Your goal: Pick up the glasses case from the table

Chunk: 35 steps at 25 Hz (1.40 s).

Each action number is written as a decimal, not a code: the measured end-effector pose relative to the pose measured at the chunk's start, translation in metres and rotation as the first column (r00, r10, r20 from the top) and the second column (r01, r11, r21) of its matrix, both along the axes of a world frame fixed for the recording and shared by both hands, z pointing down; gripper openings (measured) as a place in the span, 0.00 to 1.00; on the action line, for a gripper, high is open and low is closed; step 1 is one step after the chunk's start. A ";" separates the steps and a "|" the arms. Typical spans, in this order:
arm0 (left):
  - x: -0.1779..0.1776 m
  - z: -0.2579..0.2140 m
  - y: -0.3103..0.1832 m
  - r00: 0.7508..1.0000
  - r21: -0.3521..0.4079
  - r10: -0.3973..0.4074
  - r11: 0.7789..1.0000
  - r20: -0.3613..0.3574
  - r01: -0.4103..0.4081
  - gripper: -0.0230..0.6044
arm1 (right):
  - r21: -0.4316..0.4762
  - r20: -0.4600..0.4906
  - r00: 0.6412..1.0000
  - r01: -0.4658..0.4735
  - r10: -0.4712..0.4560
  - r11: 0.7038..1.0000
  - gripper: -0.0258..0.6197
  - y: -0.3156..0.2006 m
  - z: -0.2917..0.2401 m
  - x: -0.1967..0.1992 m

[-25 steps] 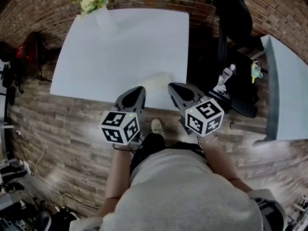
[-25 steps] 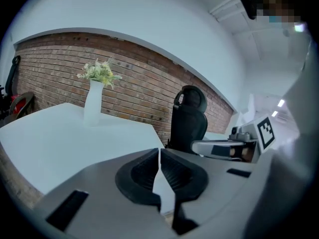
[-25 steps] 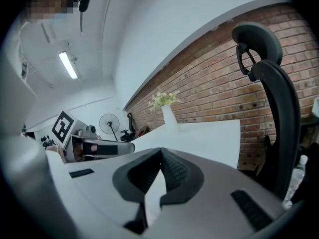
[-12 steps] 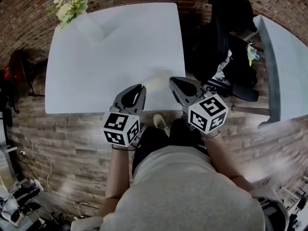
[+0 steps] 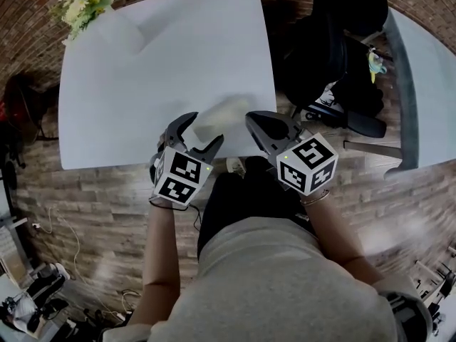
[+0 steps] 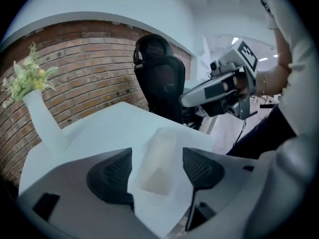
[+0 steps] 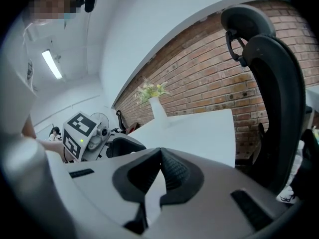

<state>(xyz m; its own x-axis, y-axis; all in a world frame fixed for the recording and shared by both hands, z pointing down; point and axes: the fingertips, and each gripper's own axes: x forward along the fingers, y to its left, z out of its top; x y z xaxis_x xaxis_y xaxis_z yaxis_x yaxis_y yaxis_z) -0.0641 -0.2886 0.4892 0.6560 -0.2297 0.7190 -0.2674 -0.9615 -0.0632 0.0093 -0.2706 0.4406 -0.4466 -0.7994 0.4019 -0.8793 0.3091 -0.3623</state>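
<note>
The glasses case (image 5: 222, 112) is a pale, translucent oblong lying on the white table (image 5: 142, 84) near its front right corner. My left gripper (image 5: 198, 135) hovers at the table's front edge, tilted down, and its jaws are opening. In the left gripper view the case (image 6: 158, 161) lies in the gap between the two dark pads (image 6: 113, 176), and neither pad touches it. My right gripper (image 5: 255, 123) hangs just right of the case, off the table's corner, with its jaws shut and nothing in them. Its closed pads (image 7: 172, 171) meet in the right gripper view.
A white vase of flowers (image 5: 107, 13) stands at the table's far left corner. A black office chair (image 5: 335, 55) sits right of the table, close to my right gripper. A second white table (image 5: 427, 84) stands at the far right. A brick wall lies behind.
My left gripper has rolled, dipped toward the table edge and opened its jaws around the case. My right gripper has sunk a little and stays shut.
</note>
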 end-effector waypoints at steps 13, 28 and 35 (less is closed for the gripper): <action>0.010 0.060 -0.004 0.955 -0.077 0.165 0.986 0.245 -0.151 0.54 | -0.081 0.087 0.994 -0.053 0.060 0.995 0.04 0.013 0.042 0.011; 0.023 0.087 -0.006 0.914 -0.142 0.195 0.978 0.356 -0.154 0.53 | -0.152 0.120 0.987 -0.091 0.109 0.984 0.04 0.025 0.074 0.016; 0.023 0.088 -0.005 0.912 -0.169 0.201 0.974 0.358 -0.149 0.51 | -0.164 0.106 0.988 -0.098 0.116 0.982 0.04 0.022 0.079 0.018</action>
